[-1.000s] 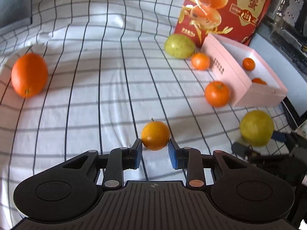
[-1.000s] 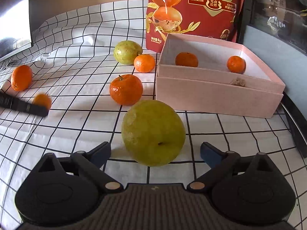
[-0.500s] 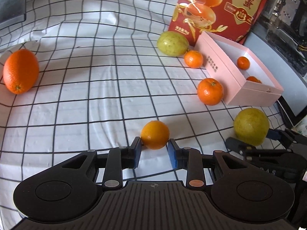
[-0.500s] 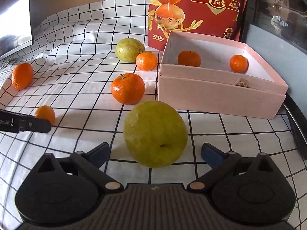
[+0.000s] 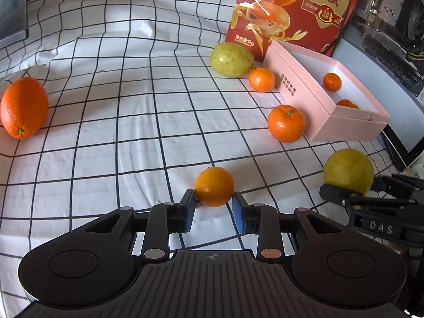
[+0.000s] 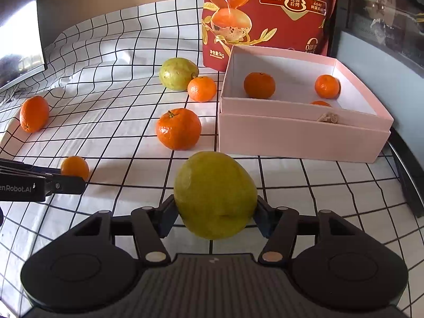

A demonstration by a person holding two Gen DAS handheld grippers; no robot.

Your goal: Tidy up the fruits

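My left gripper (image 5: 214, 206) is shut on a small orange (image 5: 214, 185) that rests on the checked cloth. My right gripper (image 6: 215, 212) has a large yellow-green fruit (image 6: 215, 194) between its fingers; the jaws are closing and both pads touch the fruit's sides. The pink box (image 6: 302, 137) stands to the upper right, holding two mandarins (image 6: 259, 84) plus a third half hidden behind its front wall. In the left wrist view the right gripper (image 5: 371, 185) and its fruit (image 5: 348, 171) sit at the right edge.
Loose on the cloth lie a mandarin (image 6: 178, 128), a smaller one (image 6: 202, 88), a second green fruit (image 6: 178, 73) and a big orange (image 6: 34, 113) at far left. A red snack bag (image 6: 267, 13) stands behind the box. Dark equipment borders the right side.
The right gripper's fingers have come in from wide apart to the sides of the green fruit. The left gripper stays shut on the small orange.
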